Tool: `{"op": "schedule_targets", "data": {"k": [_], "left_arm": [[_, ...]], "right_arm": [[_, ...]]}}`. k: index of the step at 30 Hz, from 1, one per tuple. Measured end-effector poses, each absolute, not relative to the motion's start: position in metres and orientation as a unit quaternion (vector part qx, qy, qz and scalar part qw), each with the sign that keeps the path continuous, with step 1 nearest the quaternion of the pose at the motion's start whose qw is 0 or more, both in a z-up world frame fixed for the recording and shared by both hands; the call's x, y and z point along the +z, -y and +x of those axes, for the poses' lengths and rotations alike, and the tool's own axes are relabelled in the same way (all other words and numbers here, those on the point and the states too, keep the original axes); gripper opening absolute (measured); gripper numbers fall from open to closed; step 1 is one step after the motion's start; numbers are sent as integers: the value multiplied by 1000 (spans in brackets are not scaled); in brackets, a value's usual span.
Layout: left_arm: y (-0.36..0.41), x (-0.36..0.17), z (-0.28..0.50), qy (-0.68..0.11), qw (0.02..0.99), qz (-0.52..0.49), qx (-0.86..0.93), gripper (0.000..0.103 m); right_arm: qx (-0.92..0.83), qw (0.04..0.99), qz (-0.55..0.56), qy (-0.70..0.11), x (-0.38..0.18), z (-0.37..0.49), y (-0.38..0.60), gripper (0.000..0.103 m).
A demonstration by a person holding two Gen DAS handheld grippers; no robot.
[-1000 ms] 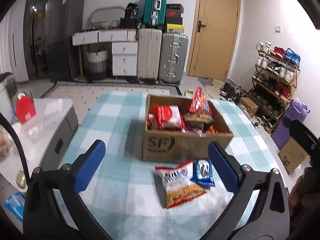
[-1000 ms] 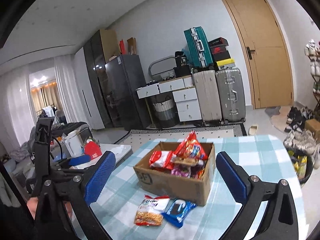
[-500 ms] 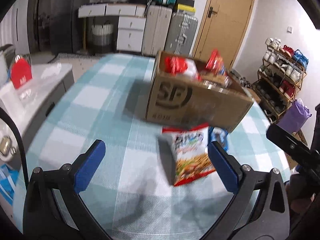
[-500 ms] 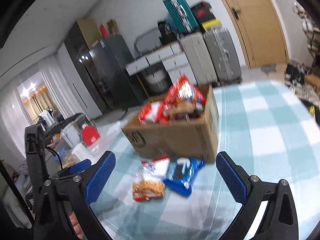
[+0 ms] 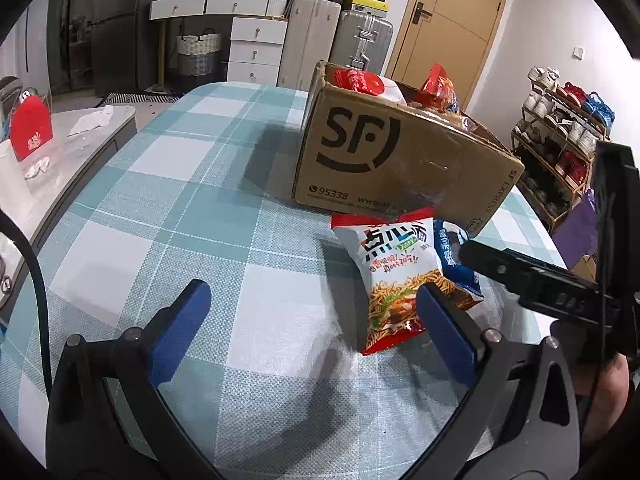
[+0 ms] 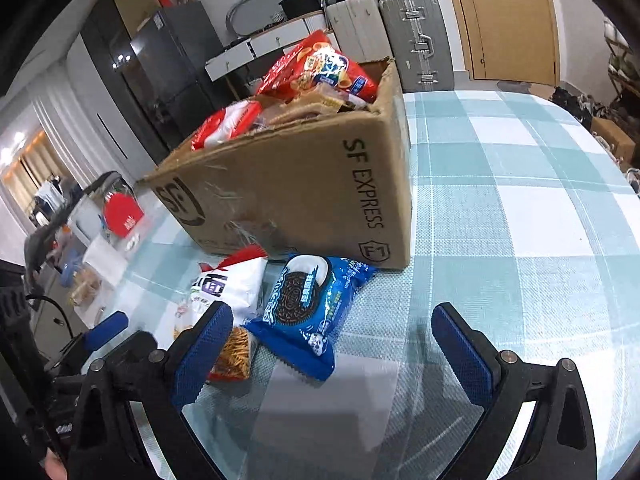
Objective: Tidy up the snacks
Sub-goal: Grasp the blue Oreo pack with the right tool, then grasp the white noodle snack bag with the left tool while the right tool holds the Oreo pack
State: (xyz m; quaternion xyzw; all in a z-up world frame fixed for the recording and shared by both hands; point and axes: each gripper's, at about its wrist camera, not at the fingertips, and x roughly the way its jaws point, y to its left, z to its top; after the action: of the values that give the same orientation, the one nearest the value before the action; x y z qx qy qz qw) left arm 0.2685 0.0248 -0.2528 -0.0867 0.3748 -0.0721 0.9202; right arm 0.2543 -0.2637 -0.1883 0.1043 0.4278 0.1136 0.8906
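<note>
Between the blue pads of the left gripper (image 5: 312,320) lies only checked tablecloth (image 5: 168,216); the jaws stand wide and hold nothing. Its right pad sits just in front of the lower edge of a white and red noodle snack bag (image 5: 394,276), which lies flat on the cloth, its top end touching or nearly touching the foot of the cardboard box (image 5: 392,164). Beside that bag, on its right, a blue cookie packet (image 5: 456,256) peeks out, partly hidden behind the black body of the other tool.

In the right wrist view, the right gripper (image 6: 332,340) is also spread wide and empty. The blue cookie packet (image 6: 312,312) lies between its fingers and a little ahead of them, closer to the left pad, and that pad overlaps the noodle snack bag (image 6: 236,292) in the picture. Whether either pad touches a packet cannot be told. Both packets rest against each other just in front of the cardboard box (image 6: 304,192), marked SF EXPRESS, which stands on the tablecloth (image 6: 520,208) and is heaped with red snack bags (image 6: 316,68) rising above its rim.

Farther out, a grey suitcase (image 6: 416,40) and a wooden door (image 6: 508,16) stand against the wall, a shoe rack (image 5: 560,136) to the right, and a red bag (image 5: 30,132) sits on a low side table at left.
</note>
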Motion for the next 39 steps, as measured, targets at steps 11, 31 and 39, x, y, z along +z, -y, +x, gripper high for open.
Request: {"op": "schedule_targets", "data": {"k": [11,31,39], "left_arm": [[-38,-259,274,-373,915,-131,-77,102],[-51,-262,273,-366,915,-157,-67,102],[-40,-260,282,-377,905,-162,-115,102]], "right_arm": [[93,881,32,-462,-200,278,229,69],[162,896,124,-395,-177,230,276,45],[178,932,105,-296,-153,191,286,45]]}}
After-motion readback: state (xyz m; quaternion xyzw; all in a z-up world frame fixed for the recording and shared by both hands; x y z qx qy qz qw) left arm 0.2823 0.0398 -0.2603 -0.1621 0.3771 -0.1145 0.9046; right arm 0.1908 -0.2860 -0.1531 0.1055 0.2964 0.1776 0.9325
